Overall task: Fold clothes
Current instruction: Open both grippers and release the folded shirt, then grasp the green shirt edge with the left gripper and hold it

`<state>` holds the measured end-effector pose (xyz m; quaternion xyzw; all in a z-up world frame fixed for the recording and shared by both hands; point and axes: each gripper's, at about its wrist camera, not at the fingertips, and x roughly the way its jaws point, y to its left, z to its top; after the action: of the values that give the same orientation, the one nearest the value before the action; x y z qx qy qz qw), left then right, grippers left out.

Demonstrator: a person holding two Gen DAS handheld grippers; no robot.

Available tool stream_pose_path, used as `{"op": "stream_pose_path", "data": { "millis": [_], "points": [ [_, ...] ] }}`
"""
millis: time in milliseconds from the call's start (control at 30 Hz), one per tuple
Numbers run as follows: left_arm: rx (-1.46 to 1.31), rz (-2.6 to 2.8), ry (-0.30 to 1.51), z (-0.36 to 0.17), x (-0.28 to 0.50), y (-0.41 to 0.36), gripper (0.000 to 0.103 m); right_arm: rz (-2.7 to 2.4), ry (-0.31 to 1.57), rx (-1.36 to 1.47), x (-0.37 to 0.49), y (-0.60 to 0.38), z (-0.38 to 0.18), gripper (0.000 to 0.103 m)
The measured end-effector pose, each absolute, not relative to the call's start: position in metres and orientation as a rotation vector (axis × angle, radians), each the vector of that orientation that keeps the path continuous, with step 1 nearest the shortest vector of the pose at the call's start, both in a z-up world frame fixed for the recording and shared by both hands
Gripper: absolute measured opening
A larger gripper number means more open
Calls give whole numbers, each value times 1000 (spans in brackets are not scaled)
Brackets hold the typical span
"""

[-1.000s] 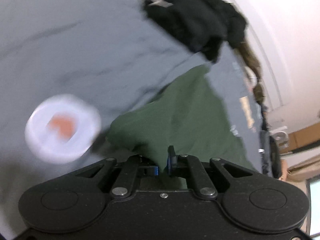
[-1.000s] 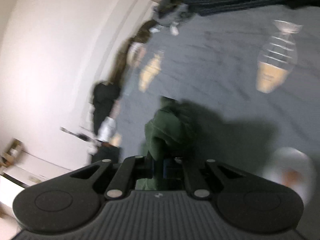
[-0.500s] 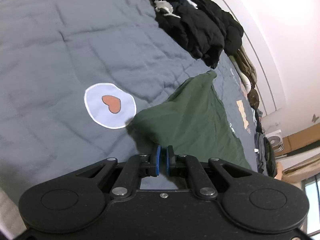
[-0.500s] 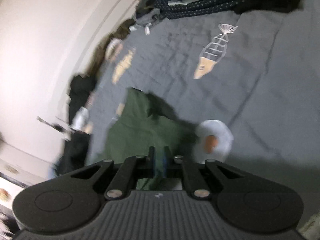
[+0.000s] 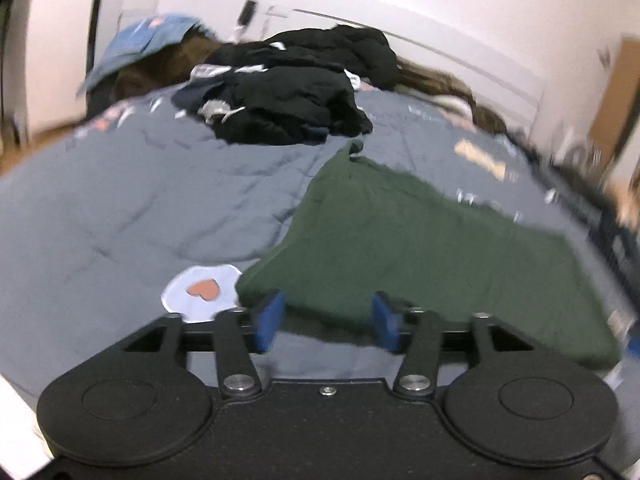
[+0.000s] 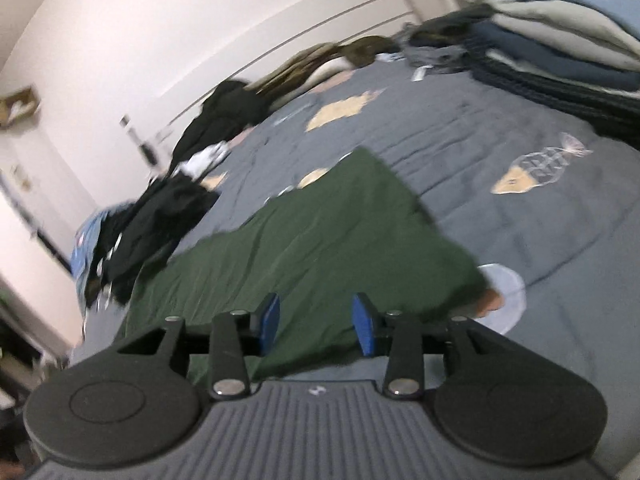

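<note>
Dark green fabric, the garment (image 5: 420, 240) lies spread flat on the grey quilt (image 5: 120, 200), directly ahead of both my tools. My left gripper (image 5: 328, 322) has its blue pads wide apart and holds nothing; the garment's near edge sits just beyond the pads, at 12 o'clock in the left wrist view. My right gripper (image 6: 316, 322) is likewise spread wide and empty, with the garment (image 6: 320, 240) filling the space past its fingertips from 10 to 1 o'clock.

In the left wrist view, a white round patch with an orange heart (image 5: 202, 290) is printed on the quilt at 10 o'clock from the pads, touching the garment's near left corner. A heap of black clothes (image 5: 288, 96) lies at 12 o'clock, far beyond the garment, with a blue denim item (image 5: 140, 44) at 11 o'clock behind it.

In the right wrist view, the same black heap (image 6: 160, 216) sits at 10 o'clock, a fish print (image 6: 536, 166) marks the quilt (image 6: 460, 128) at 2 o'clock, and a stack of folded clothes (image 6: 560, 40) rests at 1 o'clock, well apart from the garment. Both views are motion-blurred.
</note>
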<state>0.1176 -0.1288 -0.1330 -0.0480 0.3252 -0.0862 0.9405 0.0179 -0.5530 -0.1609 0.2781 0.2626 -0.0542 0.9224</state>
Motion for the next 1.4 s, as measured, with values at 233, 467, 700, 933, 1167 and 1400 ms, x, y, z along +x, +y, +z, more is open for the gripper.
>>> {"op": "stream_pose_path", "data": {
  "millis": [233, 467, 700, 933, 1167, 1400],
  "points": [
    [406, -181, 515, -135, 111, -149, 53, -38, 571, 461, 31, -516, -156, 42],
    [677, -332, 419, -157, 99, -168, 54, 44, 628, 392, 59, -480, -159, 46],
    [1032, -458, 309, -198, 80, -199, 54, 103, 660, 333, 75, -447, -160, 47],
    [1260, -570, 205, -221, 86, -220, 54, 43, 659, 369, 77, -451, -158, 49],
    [1391, -669, 153, -245, 98, -218, 7, -28, 706, 408, 91, -460, -174, 51],
    [1376, -712, 151, -238, 99, -193, 2, -54, 735, 370, 95, -466, -195, 51]
  ]
}}
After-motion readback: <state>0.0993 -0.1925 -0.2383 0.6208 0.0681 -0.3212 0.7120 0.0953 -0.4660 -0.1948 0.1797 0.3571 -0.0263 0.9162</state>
